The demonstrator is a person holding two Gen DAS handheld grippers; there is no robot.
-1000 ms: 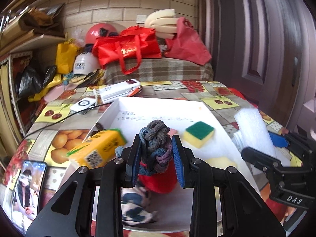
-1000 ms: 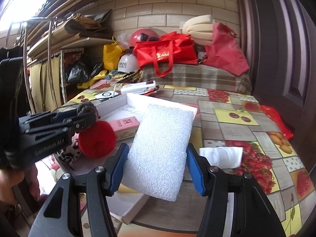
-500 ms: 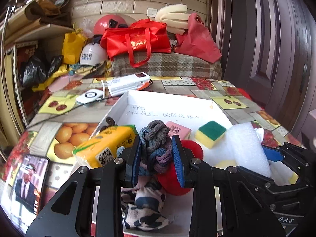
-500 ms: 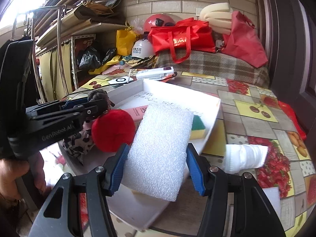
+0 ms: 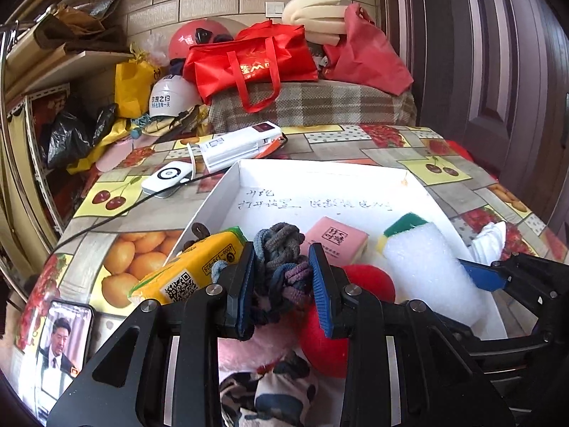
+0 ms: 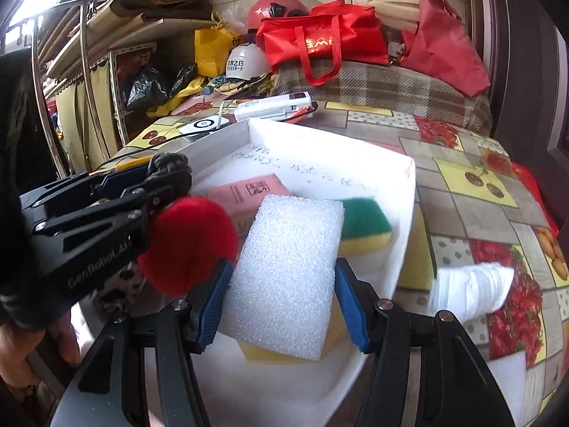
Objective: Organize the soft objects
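Both loads hang over the shallow white cardboard tray (image 6: pixel 398 213) at centre frame, the left tool (image 5: pixel 281 284) clamping a knotted grey-purple fabric bundle (image 5: pixel 281 249) and the right tool (image 6: pixel 281 302) squeezing a white foam block (image 6: pixel 288 270), so I'd judge lowering and letting go comes next.

A white tray (image 5: pixel 419 185) with dark handwriting sits on a surface (image 5: pixel 437 156) patterned with cherries, oranges and strawberries. Inside it: a bubbly white foam block (image 6: pixel 288 274), a green-topped yellow sponge (image 6: pixel 362 224), a pink packet (image 5: pixel 336 238), a red pompom (image 6: pixel 188 242), a yellow tissue pack (image 5: pixel 192 270) and a black-and-white blotched cloth (image 5: pixel 270 395). Blue-padded black tools clamp the white foam and a grey, blue and purple knotted bundle (image 5: pixel 281 252).
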